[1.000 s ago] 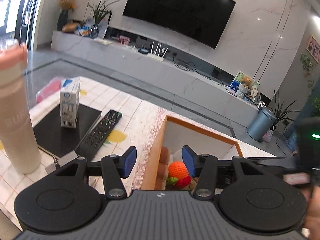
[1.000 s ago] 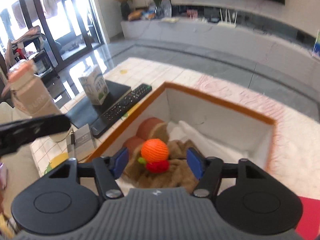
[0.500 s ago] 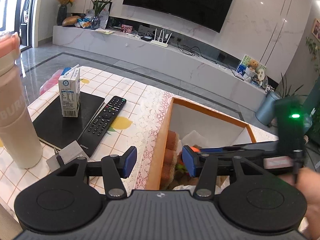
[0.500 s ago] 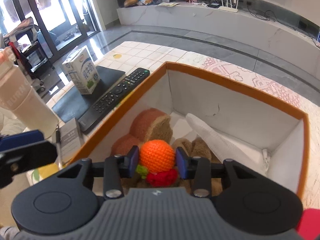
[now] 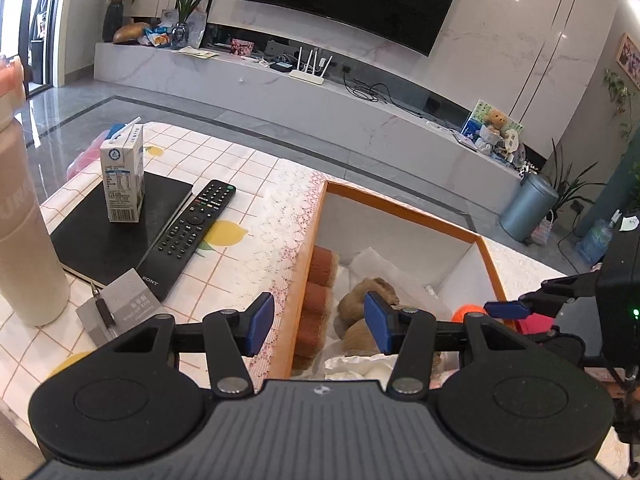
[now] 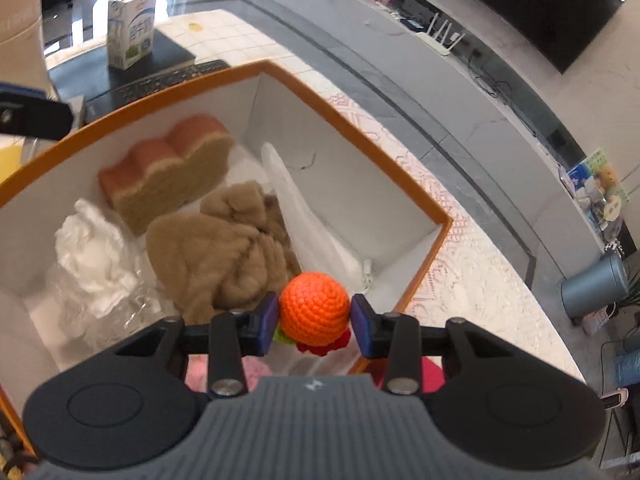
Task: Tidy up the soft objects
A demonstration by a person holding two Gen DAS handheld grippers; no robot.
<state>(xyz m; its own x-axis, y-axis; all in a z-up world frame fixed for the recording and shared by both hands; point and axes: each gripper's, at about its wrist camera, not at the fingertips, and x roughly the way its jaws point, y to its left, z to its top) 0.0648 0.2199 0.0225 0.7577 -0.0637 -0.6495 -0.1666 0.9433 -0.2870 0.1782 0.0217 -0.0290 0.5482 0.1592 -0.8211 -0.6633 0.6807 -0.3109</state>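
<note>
Off to the left of your left gripper (image 5: pixel 319 327) stand a tall beige bottle (image 5: pixel 24 232), a milk carton (image 5: pixel 123 174) on a black notebook (image 5: pixel 116 226), and a remote control (image 5: pixel 191 230) lying just beside that notebook. Directly ahead of this gripper, the near wall of the orange-rimmed box (image 5: pixel 404 210) runs up between its spread jaws, which grip nothing.

Inside the box, as your right wrist camera shows it from left to right, lie crumpled white paper (image 6: pixel 94 254), a scalloped brown sponge (image 6: pixel 168 172) against the far-left wall, a tan plush toy (image 6: pixel 224 248) in the middle, and a white pouch (image 6: pixel 312 232) leaning along the right wall.

Your right gripper (image 6: pixel 314 320) points steeply down over the box's near corner. Its jaws have just been closing, and both blue pads now press the orange crocheted ball (image 6: pixel 314 306), which sits squarely between them above the plush, with green and red knit bits hanging below it.
</note>
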